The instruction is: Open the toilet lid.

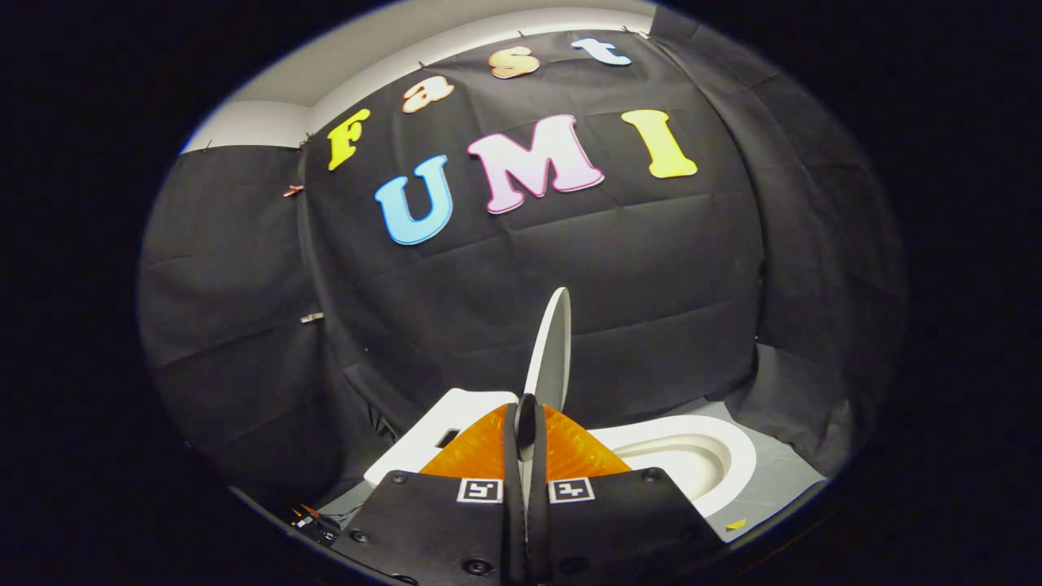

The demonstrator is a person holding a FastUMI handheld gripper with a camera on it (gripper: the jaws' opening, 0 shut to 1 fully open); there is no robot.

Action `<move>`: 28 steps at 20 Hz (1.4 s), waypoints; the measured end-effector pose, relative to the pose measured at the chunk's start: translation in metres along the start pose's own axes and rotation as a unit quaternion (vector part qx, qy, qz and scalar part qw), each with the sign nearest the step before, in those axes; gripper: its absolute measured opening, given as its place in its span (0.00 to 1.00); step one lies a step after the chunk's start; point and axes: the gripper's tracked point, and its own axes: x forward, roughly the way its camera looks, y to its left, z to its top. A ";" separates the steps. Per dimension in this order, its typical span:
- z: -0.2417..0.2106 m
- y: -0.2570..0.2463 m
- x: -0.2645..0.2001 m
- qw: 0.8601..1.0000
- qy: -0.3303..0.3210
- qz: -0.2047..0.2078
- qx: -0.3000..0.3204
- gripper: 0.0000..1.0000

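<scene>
Black cloth wall behind; fingers (526, 423) clamp raised toilet lid (552, 350), hiding its lower edge.

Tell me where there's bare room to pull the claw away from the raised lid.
The claw is pinched on the lid, which stands nearly upright. Free: the air above the open bowl, and the grey floor between the bowl and the draped cloth. Crowded: the tank side, close against the cloth wall.

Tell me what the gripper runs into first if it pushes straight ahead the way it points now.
Nothing new: the gripper has its jaws closed on the raised toilet lid, seen edge-on. Straight on, it would carry the lid further over; past it hangs the black cloth wall, though depth there is unclear.
</scene>
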 end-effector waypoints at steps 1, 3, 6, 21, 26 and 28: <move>-0.001 0.010 0.003 1.000 -0.002 0.006 -0.001 0.06; -0.004 0.028 0.008 1.000 -0.002 0.016 -0.004 0.06; -0.008 0.058 0.014 0.999 -0.001 0.033 -0.010 0.06; -0.035 0.139 0.038 0.997 0.018 0.066 -0.037 0.06; -0.041 0.156 0.044 0.995 0.027 0.081 -0.045 0.06; -0.040 0.154 0.045 0.995 0.028 0.078 -0.055 0.09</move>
